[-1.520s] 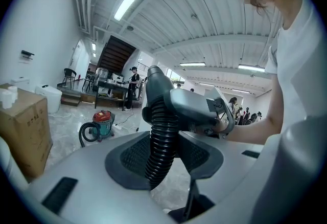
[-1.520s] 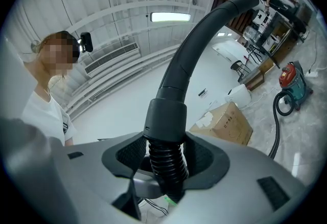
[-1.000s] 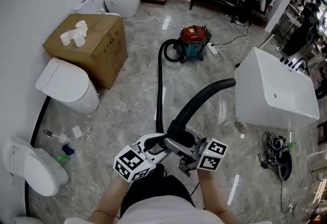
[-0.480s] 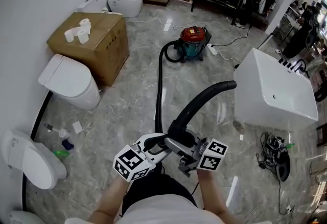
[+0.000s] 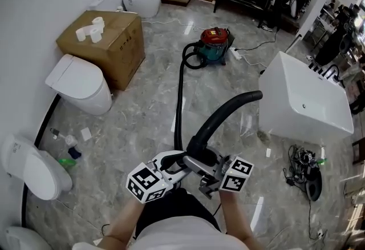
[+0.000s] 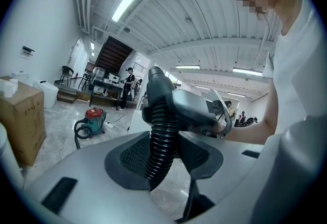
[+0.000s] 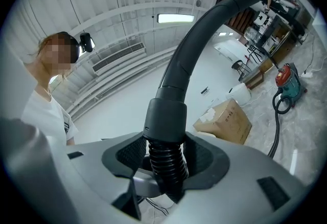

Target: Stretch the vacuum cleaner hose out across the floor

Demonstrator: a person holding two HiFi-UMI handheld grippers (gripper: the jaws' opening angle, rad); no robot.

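A red and teal vacuum canister [image 5: 215, 46] stands on the marble floor far ahead. Its black ribbed hose [image 5: 179, 100] loops at the canister, then runs along the floor toward me and rises to my grippers. My left gripper [image 5: 181, 162] is shut on the ribbed hose [image 6: 162, 136] just below the handle end. My right gripper [image 5: 204, 168] faces it from the other side, shut on the hose [image 7: 167, 161] right under the smooth cuff [image 7: 164, 118]. The curved rigid wand [image 5: 227, 112] arches up and to the right from the grip.
Two white toilets [image 5: 80, 86] [image 5: 28, 166] and a cardboard box [image 5: 108, 43] with paper rolls line the left wall. A white bathtub [image 5: 302, 103] stands at right, with tangled cables [image 5: 305, 172] beside it. A power strip [image 5: 236, 55] lies near the canister. People stand at tables at the back.
Both grippers have moved back together with the hose, away from the canister. The floor objects have slid up the head view and the hose lies a little straighter.
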